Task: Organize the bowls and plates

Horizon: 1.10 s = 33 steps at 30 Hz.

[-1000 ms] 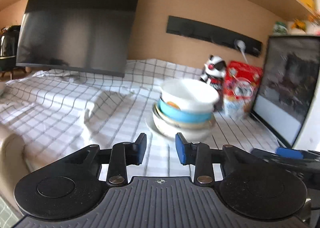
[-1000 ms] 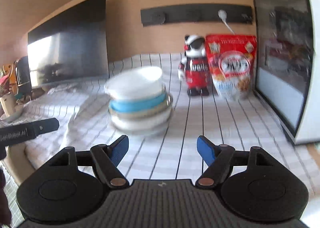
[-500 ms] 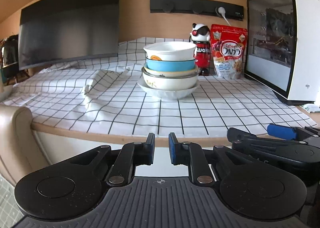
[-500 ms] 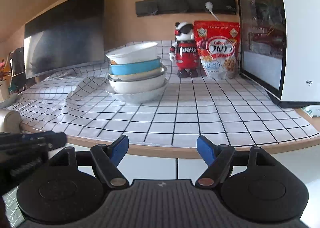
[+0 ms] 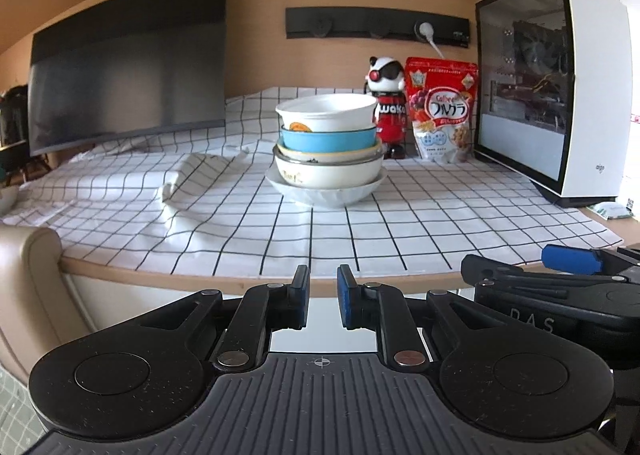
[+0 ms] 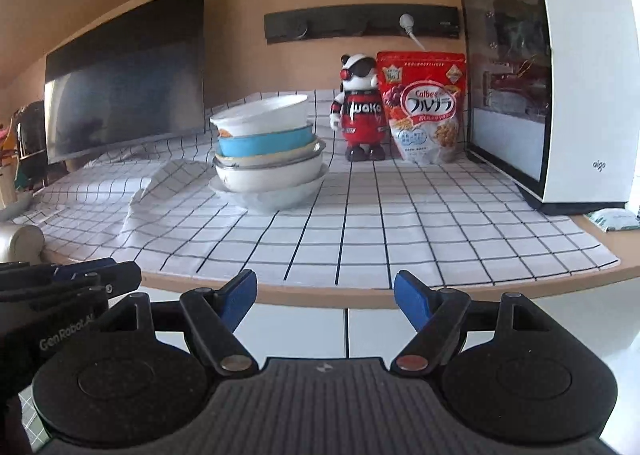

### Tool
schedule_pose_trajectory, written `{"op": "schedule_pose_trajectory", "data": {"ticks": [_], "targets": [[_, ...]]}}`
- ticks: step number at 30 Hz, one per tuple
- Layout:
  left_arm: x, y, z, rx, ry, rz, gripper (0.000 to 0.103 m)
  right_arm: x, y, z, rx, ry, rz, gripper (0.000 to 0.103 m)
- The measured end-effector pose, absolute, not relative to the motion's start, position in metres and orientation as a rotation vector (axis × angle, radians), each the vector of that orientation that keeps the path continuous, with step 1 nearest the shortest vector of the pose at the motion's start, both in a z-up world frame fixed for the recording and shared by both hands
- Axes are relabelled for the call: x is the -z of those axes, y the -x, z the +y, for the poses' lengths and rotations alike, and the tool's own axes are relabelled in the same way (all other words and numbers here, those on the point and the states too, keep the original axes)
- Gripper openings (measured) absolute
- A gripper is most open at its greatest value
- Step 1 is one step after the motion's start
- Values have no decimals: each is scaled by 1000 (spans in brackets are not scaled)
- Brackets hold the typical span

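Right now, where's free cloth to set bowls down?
Free: the front strip between the bowl stack and the table edge, and right of the stack toward the white PC case. Crowded: behind the stack, by the figurine and cereal bag; rumpled cloth left.

Both hand-held grippers, left (image 5: 322, 303) and right (image 6: 325, 297), are chunky black plastic with blue pads, ribbed bases, round side discs, little metal pivot screws.
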<state>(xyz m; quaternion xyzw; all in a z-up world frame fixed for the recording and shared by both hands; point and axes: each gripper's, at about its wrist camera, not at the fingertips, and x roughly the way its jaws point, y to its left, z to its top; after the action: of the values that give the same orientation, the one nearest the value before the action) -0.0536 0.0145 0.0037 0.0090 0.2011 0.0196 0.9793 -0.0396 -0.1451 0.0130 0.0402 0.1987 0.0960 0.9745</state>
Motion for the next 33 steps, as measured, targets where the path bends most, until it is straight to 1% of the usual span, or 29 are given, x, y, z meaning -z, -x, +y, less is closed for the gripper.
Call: {"op": "schedule_pose_trajectory", "data": {"ticks": [33], "targets": [[-4,59,11,-45,-2,413,18,-11,46,-143,-233,-65,412,78]]}}
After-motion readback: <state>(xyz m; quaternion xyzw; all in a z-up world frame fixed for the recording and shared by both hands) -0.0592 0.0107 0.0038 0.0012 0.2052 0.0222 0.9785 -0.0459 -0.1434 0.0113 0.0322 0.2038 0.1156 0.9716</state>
